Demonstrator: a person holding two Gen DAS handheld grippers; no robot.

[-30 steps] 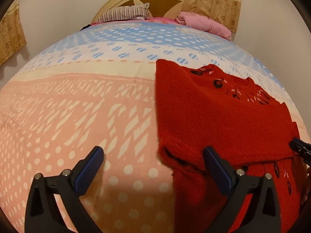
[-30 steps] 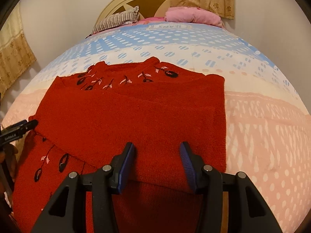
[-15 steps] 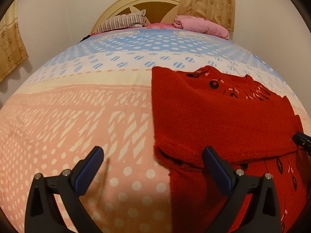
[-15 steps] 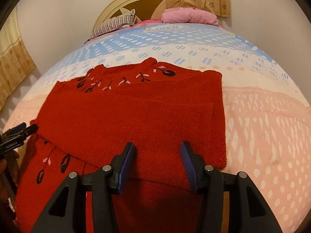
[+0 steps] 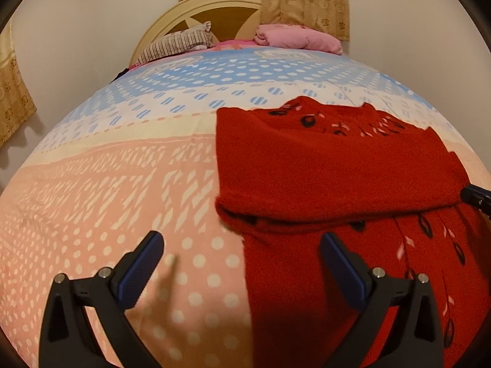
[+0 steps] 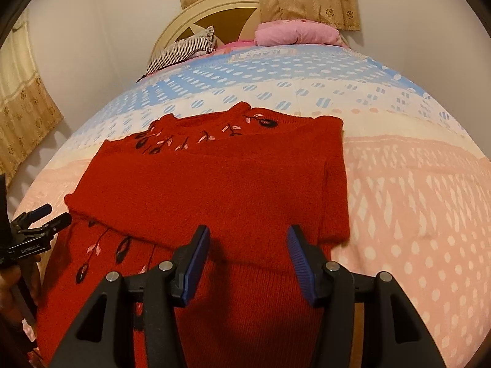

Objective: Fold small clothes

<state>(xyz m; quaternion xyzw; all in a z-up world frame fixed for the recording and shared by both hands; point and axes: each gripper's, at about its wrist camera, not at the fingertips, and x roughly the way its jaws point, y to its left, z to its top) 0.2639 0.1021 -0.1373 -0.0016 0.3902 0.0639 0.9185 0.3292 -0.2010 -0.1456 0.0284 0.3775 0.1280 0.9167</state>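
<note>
A red knitted sweater (image 5: 331, 171) with black and pink embroidery lies flat on the bed, its sleeves folded across the chest. It also shows in the right wrist view (image 6: 214, 190). My left gripper (image 5: 242, 263) is open and empty, hovering just short of the sweater's left edge, its right finger over the lower body. My right gripper (image 6: 248, 260) is open and empty above the lower body, just below the folded sleeve's edge. The left gripper's tips (image 6: 46, 217) show at the left of the right wrist view.
The bed (image 5: 122, 184) has a pink, cream and blue patterned cover. A striped pillow (image 5: 178, 43) and a pink bundle (image 5: 297, 38) lie by the headboard (image 5: 214, 9). Walls and curtains (image 5: 12, 98) surround the bed.
Both grippers have drawn back toward me from the folded sleeve. The right gripper's jaws have opened a little wider. The sweater lies still.
</note>
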